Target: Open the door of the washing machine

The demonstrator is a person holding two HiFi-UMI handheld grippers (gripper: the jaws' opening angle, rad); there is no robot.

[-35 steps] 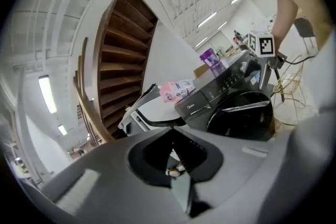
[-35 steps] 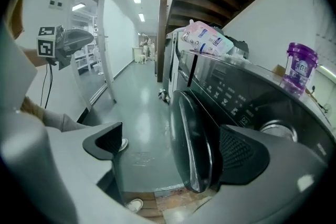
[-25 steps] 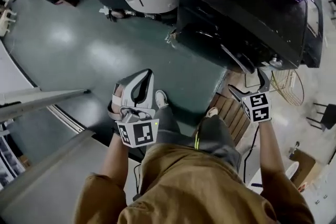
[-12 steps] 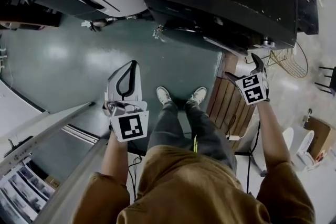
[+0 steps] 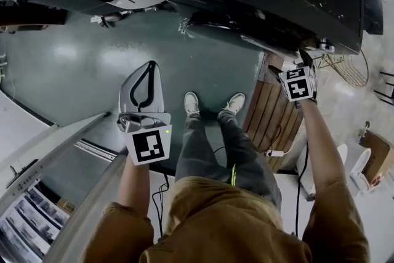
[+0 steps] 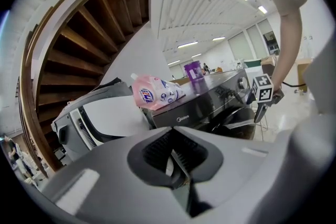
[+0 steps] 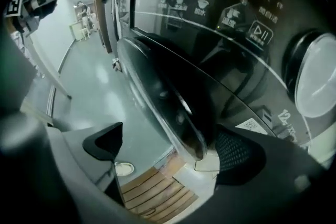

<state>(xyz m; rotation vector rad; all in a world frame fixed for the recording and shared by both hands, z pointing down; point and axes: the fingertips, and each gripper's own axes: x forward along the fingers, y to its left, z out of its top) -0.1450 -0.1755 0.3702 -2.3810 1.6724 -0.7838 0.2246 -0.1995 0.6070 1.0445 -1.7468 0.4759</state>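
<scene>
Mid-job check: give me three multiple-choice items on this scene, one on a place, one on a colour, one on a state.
1. Where is the pink pouch?
A on the floor
B on top of the washing machine
C inside the drum

2. What colour is the container behind it?
A purple
B yellow
C green

3. How do the jaws of the right gripper stand?
A together, empty
B closed on a cloth
C apart, with the rim of the door between them

Answers:
1 B: the left gripper view shows it lying on the machine's top.
2 A: it shows plainly purple there.
3 C: the right gripper view shows a gap with the rim in it.
</scene>
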